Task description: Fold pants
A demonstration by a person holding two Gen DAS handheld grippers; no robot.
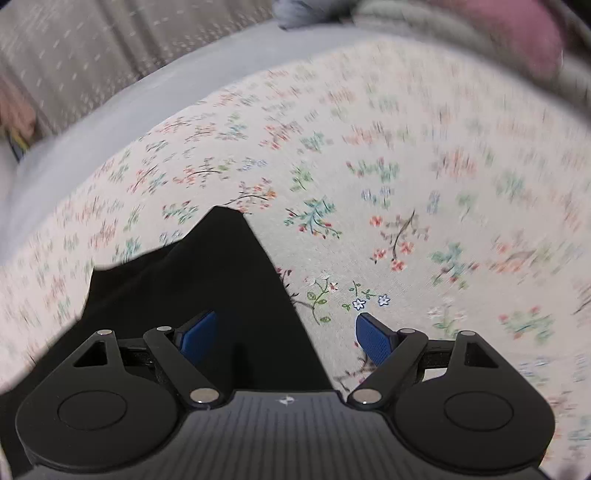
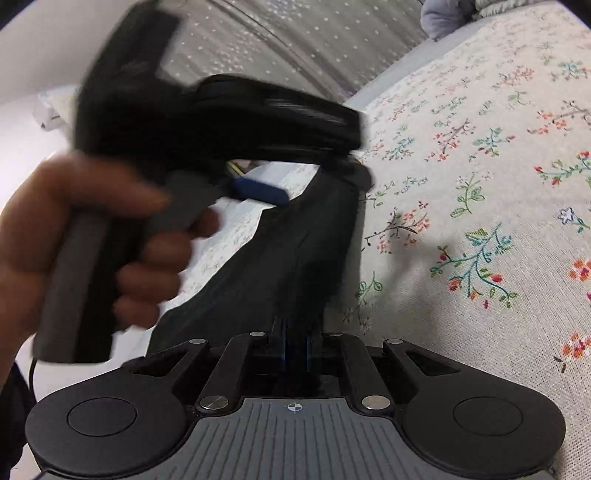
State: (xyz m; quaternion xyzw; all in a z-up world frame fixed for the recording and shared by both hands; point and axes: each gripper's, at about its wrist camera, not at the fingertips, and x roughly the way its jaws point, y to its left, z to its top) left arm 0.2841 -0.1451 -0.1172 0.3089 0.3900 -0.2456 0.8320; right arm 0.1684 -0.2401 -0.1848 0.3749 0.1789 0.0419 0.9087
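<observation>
Black pants (image 1: 207, 280) lie on a floral bedsheet (image 1: 369, 166), one pointed corner aimed away from me. My left gripper (image 1: 286, 318) hovers open over the pants' right edge. Its left pad is above the black cloth and its right pad above the sheet, with nothing pinched. In the right wrist view my right gripper (image 2: 295, 349) is shut on a bunched fold of the pants (image 2: 288, 258), which stretch away from it. A hand (image 2: 92, 229) holds the blurred left gripper above that far part, and one of its blue pads (image 2: 260, 191) shows.
A grey band (image 1: 110, 110) runs along the bed's far side, with a grey dotted curtain (image 1: 74, 48) behind it. Pink and grey bedding (image 1: 498, 33) is heaped at the far right. The floral sheet (image 2: 480, 184) spreads wide to the right of the pants.
</observation>
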